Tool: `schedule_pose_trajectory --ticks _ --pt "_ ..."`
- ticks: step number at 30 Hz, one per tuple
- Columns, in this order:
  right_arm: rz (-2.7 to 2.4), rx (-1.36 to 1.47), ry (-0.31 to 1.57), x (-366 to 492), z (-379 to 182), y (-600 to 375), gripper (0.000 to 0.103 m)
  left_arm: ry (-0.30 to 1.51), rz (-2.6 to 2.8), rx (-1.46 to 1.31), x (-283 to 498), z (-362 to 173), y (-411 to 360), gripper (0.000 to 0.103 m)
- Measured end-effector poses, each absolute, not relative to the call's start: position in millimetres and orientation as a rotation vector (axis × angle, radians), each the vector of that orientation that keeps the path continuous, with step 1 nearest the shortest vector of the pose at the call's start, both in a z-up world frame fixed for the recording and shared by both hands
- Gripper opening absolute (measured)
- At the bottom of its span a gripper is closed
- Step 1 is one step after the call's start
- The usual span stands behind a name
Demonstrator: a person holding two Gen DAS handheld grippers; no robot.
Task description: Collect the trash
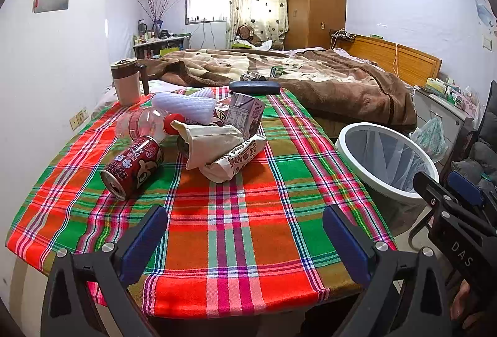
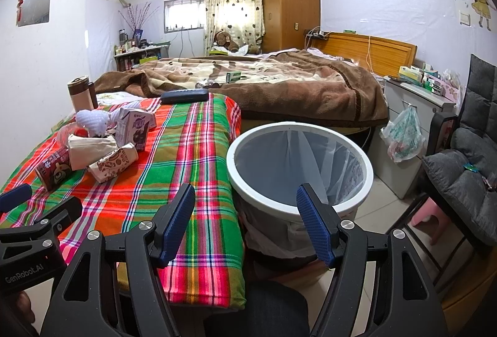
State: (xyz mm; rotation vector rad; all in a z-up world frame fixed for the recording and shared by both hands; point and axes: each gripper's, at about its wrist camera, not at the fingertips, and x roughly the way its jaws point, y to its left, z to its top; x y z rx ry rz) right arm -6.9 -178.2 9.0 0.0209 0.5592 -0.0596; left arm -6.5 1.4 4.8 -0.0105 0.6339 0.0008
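Observation:
A heap of trash lies on the plaid tablecloth point(image 1: 242, 228): a red can point(image 1: 132, 168) on its side, a crumpled paper bag point(image 1: 214, 141), a printed wrapper point(image 1: 234, 160), a clear bottle point(image 1: 139, 123), a purple carton point(image 1: 243, 115) and white foam netting point(image 1: 183, 107). The same can point(image 2: 54, 171), wrapper point(image 2: 113, 161) and carton point(image 2: 135, 126) appear at left in the right wrist view. A white bin point(image 2: 299, 169) with a clear liner stands beside the table. My left gripper point(image 1: 245, 240) is open over the table's front, holding nothing. My right gripper point(image 2: 245, 219) is open near the bin's rim, holding nothing.
A brown-lidded cup point(image 1: 125, 81) and a dark case point(image 1: 254, 87) sit at the table's far edge. A bed with a brown blanket point(image 1: 295, 73) lies behind. A nightstand point(image 2: 416, 107) with a hanging plastic bag and a grey padded chair point(image 2: 466, 157) stand to the right.

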Motion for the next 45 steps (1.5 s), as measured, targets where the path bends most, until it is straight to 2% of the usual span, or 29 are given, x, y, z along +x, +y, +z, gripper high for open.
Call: schedule_pose_trajectory --ticks 45 --pt "-0.023 0.016 0.569 3 5 -172 0.069 0.645 0.042 -0.03 2 2 22 0.101"
